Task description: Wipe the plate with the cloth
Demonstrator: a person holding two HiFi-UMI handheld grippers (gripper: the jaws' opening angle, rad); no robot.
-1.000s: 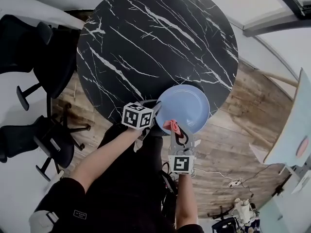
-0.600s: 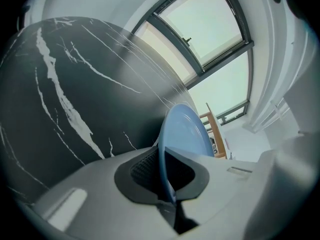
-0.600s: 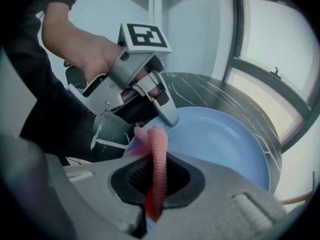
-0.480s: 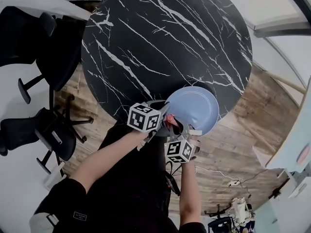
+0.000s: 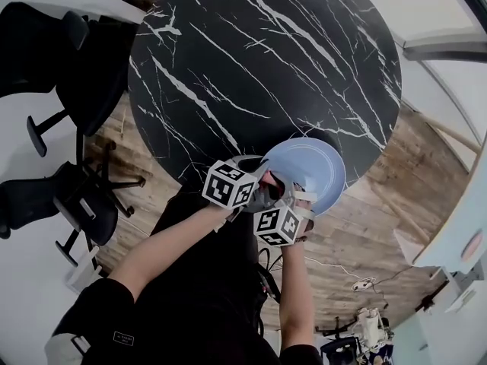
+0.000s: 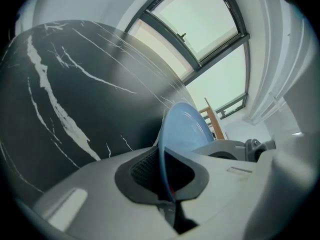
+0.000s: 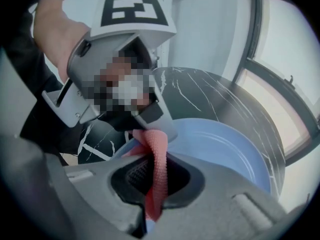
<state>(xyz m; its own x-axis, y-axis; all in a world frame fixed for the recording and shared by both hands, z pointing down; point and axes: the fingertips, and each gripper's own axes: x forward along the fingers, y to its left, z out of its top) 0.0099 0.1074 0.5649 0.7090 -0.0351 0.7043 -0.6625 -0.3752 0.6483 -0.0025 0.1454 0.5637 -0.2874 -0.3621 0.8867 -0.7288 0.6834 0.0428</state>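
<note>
Your left tool (image 6: 161, 176) clenched on plate (image 5: 310, 169) rim, just squeezed tighter. Plate overhangs counter (image 5: 251, 67) near edge. Your right tool (image 7: 150, 186) pinching pink cloth (image 7: 159, 156), cloth touching plate rim.

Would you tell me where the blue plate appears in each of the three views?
Head view: the plate is right of centre, at the table edge.
Left gripper view: the plate stands edge-on, lower centre.
Right gripper view: the plate fills the lower right, behind the cloth.
Shared landmark: the black marble table.
</note>
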